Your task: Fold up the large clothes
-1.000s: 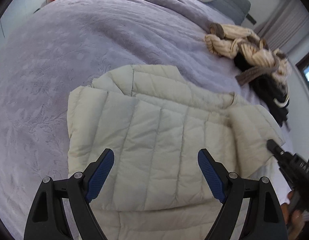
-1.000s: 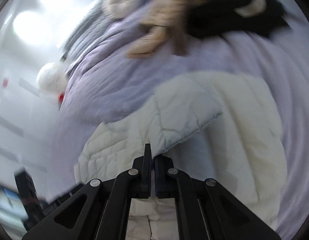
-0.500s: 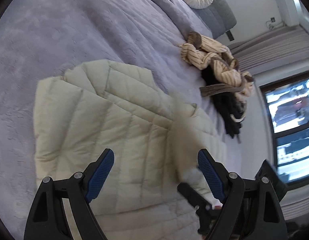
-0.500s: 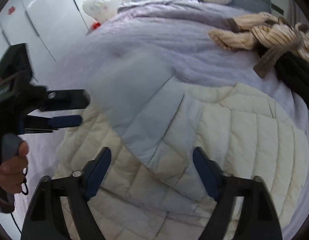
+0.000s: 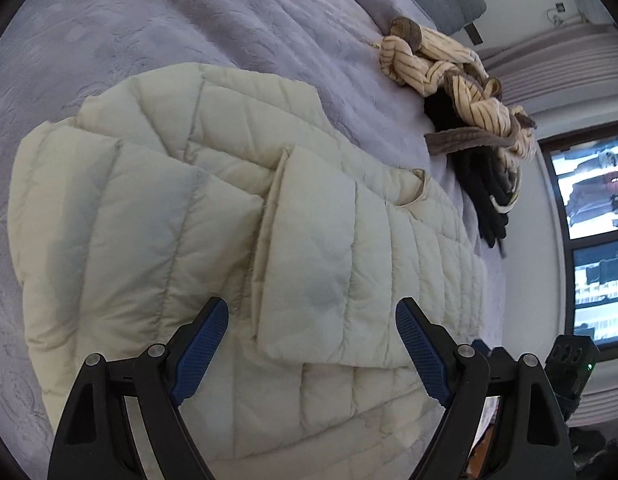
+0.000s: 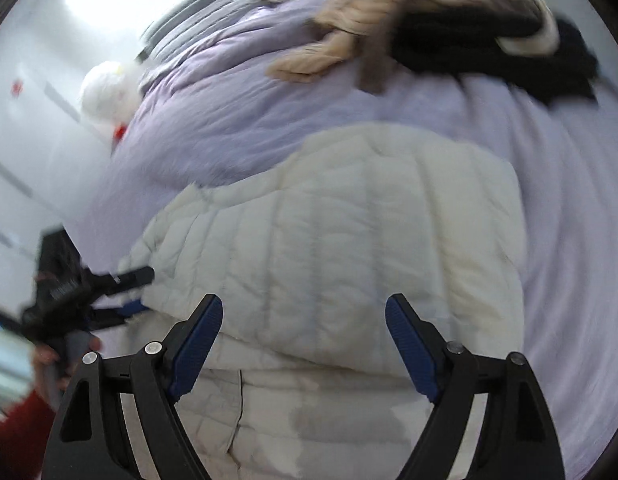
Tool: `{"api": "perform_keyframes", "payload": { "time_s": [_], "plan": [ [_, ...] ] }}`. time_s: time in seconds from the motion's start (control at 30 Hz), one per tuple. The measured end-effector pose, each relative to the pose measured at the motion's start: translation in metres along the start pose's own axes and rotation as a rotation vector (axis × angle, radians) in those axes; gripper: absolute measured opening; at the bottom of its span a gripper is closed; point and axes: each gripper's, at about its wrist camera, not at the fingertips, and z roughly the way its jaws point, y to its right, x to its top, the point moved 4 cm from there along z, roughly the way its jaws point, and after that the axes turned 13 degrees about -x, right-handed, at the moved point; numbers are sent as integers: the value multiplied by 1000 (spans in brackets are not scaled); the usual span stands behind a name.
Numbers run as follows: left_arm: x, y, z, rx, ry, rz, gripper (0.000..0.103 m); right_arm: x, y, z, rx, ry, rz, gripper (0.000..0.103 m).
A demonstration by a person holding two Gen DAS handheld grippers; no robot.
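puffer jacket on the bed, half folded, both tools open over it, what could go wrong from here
1. The sleeve panel just lies loose on the cream puffer jacket; puffy filling may spring it back open.
2. The left tool and right tool hang open, holding nothing, so a careless grab could pinch only the top layer and drag the fold apart.
3. The striped garment lies close by on the purple bedspread; a wide sweep might snag it.

A lavender quilted bed (image 5: pixel 157 28) carries a cream puffer jacket (image 5: pixel 157 216), a striped beige garment (image 5: pixel 437 60) and dark clothing (image 5: pixel 481 188).
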Motion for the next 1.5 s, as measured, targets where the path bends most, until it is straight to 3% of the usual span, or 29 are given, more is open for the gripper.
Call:
{"api": "perform_keyframes", "payload": {
  "time_s": [0.07, 0.1, 0.13, 0.27, 0.3, 0.53, 0.8, 1.0, 1.03, 1.13, 1.27, 1.4, 1.5],
  "plan": [
    [2, 5, 3, 16, 5, 18, 86, -3, 20, 0, 51, -31, 98, 86],
    [3, 10, 4, 15, 9, 31, 77, -4, 26, -1, 72, -38, 132, 87],
    [3, 12, 3, 10, 7, 38, 60, -6, 32, -2, 94, -44, 166, 86],
    [1, 23, 6, -4, -21, 81, 23, -10, 40, -2, 119, -57, 193, 86],
    [0, 25, 5, -2, -16, 93, 8, -11, 40, -1, 117, -59, 192, 86],
    [-20, 47, -27, -14, 62, 162, 6, -12, 43, 3, 136, -63, 218, 86],
    [-54, 18, -25, 71, 19, 143, 6, -11, 63, -5, 136, -41, 293, 86],
    [-62, 4, -15, 107, 6, 136, 6, 0, 63, -5, 85, -34, 243, 84],
    [-63, 4, -15, 111, 6, 137, 6, 3, 62, -2, 65, -37, 230, 76],
    [-64, 5, -14, 131, 5, 154, 6, 6, 64, 14, -26, -71, 192, 28],
    [-63, 10, -19, 165, 1, 176, 6, 2, 73, 43, -63, -130, 183, 19],
    [-61, 11, -41, 211, 7, 210, 6, 1, 76, 48, -61, -130, 195, 18],
    [-57, 9, -67, 286, 36, 235, 6, 2, 73, 46, -66, -127, 183, 18]
  ]
}}
